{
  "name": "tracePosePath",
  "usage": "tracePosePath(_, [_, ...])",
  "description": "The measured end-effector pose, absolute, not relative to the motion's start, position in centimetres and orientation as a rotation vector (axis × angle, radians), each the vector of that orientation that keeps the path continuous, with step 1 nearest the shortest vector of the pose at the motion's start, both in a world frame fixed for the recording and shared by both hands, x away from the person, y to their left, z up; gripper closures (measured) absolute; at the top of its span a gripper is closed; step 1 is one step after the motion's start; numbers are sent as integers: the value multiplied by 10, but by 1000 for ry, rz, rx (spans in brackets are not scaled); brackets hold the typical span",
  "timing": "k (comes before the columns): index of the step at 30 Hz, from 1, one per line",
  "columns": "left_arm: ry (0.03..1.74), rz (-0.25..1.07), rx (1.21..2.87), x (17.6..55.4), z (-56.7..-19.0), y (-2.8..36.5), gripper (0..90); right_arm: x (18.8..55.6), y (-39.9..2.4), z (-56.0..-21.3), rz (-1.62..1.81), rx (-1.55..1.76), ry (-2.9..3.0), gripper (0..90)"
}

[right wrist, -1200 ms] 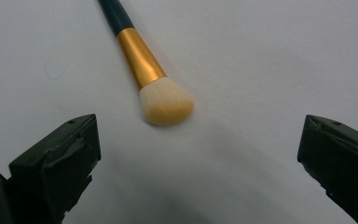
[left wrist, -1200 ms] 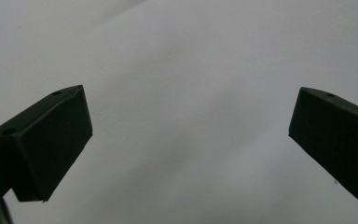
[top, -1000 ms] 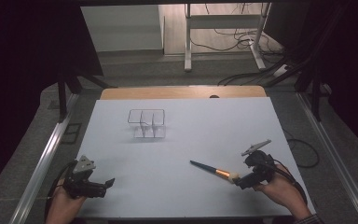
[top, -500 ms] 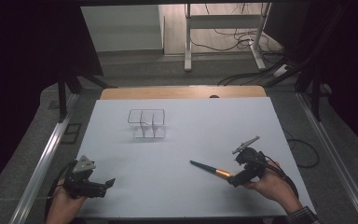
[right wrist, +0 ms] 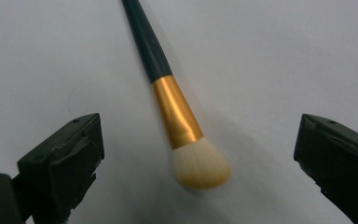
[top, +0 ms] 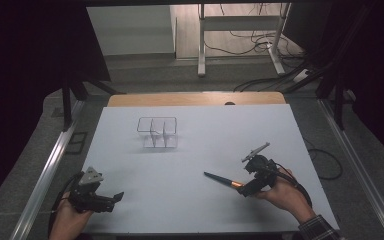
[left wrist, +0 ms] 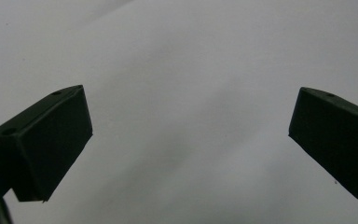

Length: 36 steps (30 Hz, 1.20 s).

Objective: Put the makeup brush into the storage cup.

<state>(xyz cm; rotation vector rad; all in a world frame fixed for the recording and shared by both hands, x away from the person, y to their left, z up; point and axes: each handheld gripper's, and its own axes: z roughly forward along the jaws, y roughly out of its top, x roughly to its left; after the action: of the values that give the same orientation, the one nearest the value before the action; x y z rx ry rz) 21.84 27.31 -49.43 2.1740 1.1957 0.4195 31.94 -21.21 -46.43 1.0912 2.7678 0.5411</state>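
Observation:
A makeup brush (top: 222,180) lies flat on the white table, with a dark handle, a gold ferrule and pale bristles (right wrist: 200,167). My right gripper (top: 242,192) is open right at the bristle end, jaws standing wide on either side of the brush (right wrist: 168,88) without touching it. My left gripper (top: 118,196) rests open near the table's front left, and the left gripper view has nothing but bare white surface between its jaws (left wrist: 191,140). A clear plastic organiser (top: 157,132) with compartments stands toward the back of the table, left of centre.
The white table top (top: 215,135) has a wooden strip (top: 195,99) along its far edge. Metal rails run along both sides. Cables and a desk frame (top: 240,40) lie on the floor beyond the table.
My right gripper has moved left and forward to the brush's bristle end. The left gripper has stayed where it was.

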Motion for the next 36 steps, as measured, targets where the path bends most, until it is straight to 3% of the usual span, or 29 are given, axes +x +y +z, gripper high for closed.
tracePosePath(28, [1220, 387, 2159, 211, -495, 280, 0, 332, -183, -467, 507, 992, 2811, 94])
tracePosePath(36, [1217, 388, 2160, 211, -496, 280, 0, 334, -175, -470, 482, 960, 2825, 163])
